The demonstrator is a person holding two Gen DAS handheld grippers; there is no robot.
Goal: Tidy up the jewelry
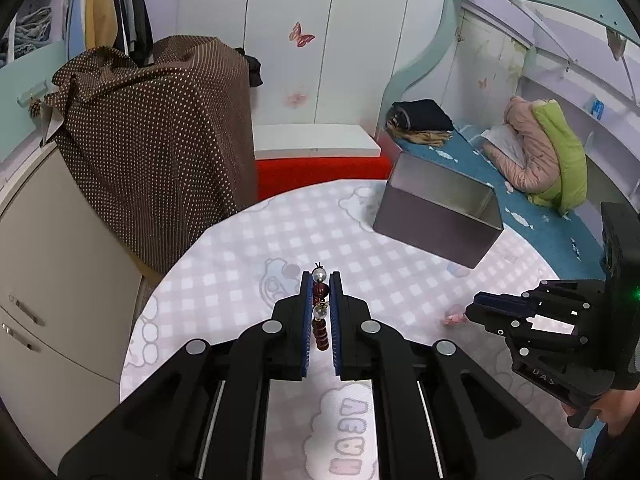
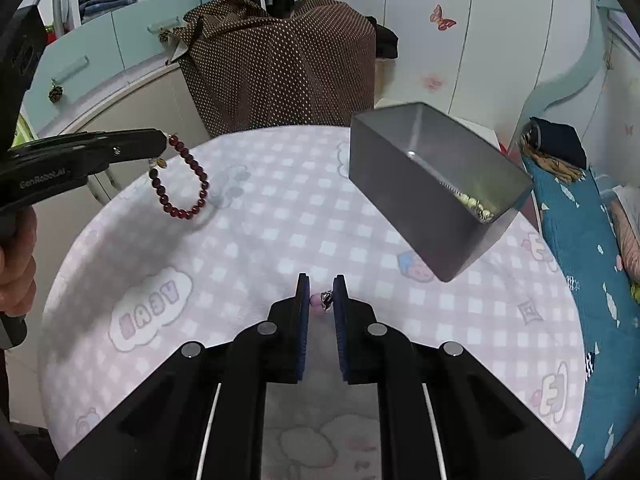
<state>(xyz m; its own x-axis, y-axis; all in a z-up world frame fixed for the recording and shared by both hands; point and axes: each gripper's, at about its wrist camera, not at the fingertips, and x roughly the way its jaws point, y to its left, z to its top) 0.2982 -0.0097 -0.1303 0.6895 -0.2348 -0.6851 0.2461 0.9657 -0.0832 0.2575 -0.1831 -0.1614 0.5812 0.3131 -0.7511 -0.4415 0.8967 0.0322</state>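
The left gripper (image 1: 321, 304) pinches a dark red beaded bracelet (image 2: 182, 178), which dangles limp and light above the table's (image 2: 280, 220) far-left edge. The right gripper (image 2: 322, 300), narrowly parted, straddles a small pink bead charm (image 2: 320, 302) near mid-table; it likely rolls, so grip it squarely. The grey metal box (image 2: 420, 200) sits far right.

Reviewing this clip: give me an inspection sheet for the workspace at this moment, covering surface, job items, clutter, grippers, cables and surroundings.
Surface: round table under a pink-and-white checked cloth with cartoon prints.
Job's things: dark red bead bracelet hanging from the left gripper, off the cloth; grey metal box, open, with pale beads in one corner; small pink trinket on the cloth.
Clutter: nothing seen.
Grippers: left gripper shut on the bracelet; right gripper open, fingers either side of the trinket.
Cables: nothing seen.
Surroundings: brown dotted cloth draped over furniture, white wardrobe doors with butterfly stickers, bed with blue cover and clothes.
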